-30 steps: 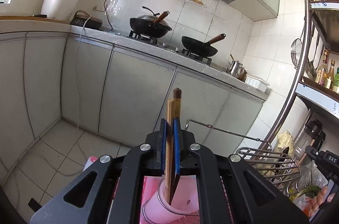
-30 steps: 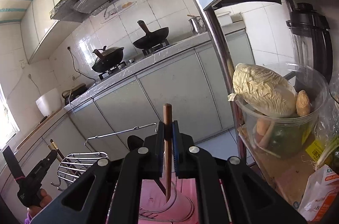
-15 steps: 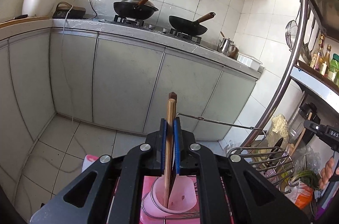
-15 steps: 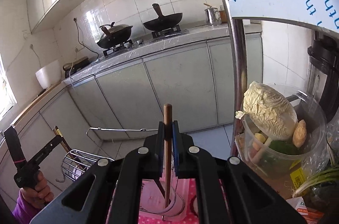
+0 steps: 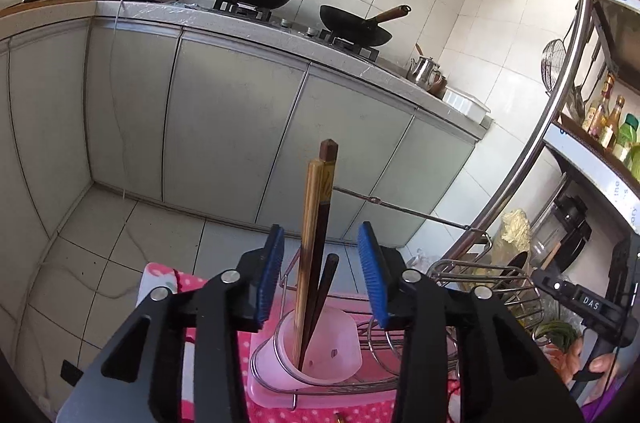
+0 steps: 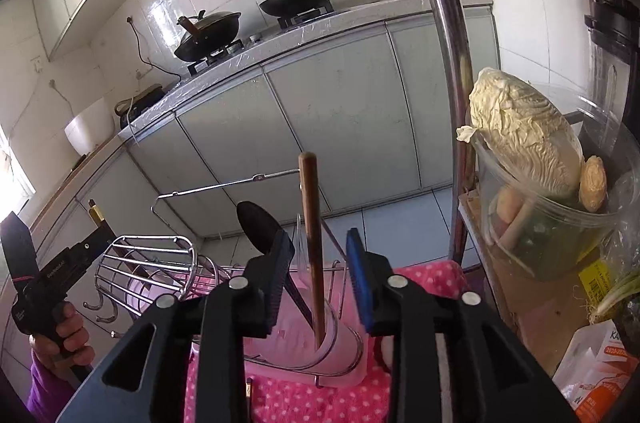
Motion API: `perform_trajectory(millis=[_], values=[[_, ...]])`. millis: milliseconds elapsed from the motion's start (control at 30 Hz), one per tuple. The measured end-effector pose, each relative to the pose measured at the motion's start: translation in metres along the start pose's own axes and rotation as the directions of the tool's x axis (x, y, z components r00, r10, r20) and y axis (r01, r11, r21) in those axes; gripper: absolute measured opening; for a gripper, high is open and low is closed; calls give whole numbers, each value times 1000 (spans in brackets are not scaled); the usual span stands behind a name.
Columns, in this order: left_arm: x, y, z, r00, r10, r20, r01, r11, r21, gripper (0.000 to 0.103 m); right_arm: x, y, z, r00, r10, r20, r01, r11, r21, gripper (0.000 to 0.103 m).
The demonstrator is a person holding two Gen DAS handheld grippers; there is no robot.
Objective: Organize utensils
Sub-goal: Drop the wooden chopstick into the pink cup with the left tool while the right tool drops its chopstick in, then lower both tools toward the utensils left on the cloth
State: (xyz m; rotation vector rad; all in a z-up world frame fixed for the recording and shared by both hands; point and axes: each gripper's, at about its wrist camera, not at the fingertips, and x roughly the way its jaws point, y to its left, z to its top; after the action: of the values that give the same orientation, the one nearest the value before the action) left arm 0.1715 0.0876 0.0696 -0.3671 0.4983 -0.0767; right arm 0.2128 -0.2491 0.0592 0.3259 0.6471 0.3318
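Left tool (image 5: pixel 320 275) has its blue pads spread wide apart, gripping nothing. Right between them a bundle of chopsticks (image 5: pixel 316 235) stands nearly upright, lower ends down in the pale pink utensil cup (image 5: pixel 320 347) just below the tool. Right tool (image 6: pixel 316 271) is also open, with a brown wooden stick (image 6: pixel 312 239) standing free between its pads, bottom end in a clear pink cup (image 6: pixel 340 347). A black spoon (image 6: pixel 256 229) leans just left of that tool, probably in the same cup, hard to tell. Both cups sit in a wire rack (image 5: pixel 460 303) over a pink dotted cloth (image 6: pixel 312 403).
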Motion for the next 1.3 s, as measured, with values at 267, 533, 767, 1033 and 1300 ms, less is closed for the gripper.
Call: perform_trajectory(millis=[267, 533, 767, 1033, 1300], values=[[-30, 6, 6, 999, 21, 30, -21, 1000, 5, 43, -33, -2, -5, 997, 28, 72, -29, 999, 19, 39], [-56, 7, -34, 997, -1, -83, 1, 1000, -1, 43, -62, 16, -51, 997, 50, 64, -50, 999, -4, 40], [-48, -1, -107, 952, -14, -306, 27, 999, 40, 43, -34, 37, -123, 984, 107, -144, -110, 994, -12, 36], [-15, -10, -187, 835, -5, -550, 48, 997, 64, 31, 5, 29, -185, 932, 134, -336, -105, 989, 104, 2], [13, -14, -233, 714, 32, -699, 31, 997, 77, 19, 14, 24, -204, 912, 154, -380, -109, 984, 137, 1]])
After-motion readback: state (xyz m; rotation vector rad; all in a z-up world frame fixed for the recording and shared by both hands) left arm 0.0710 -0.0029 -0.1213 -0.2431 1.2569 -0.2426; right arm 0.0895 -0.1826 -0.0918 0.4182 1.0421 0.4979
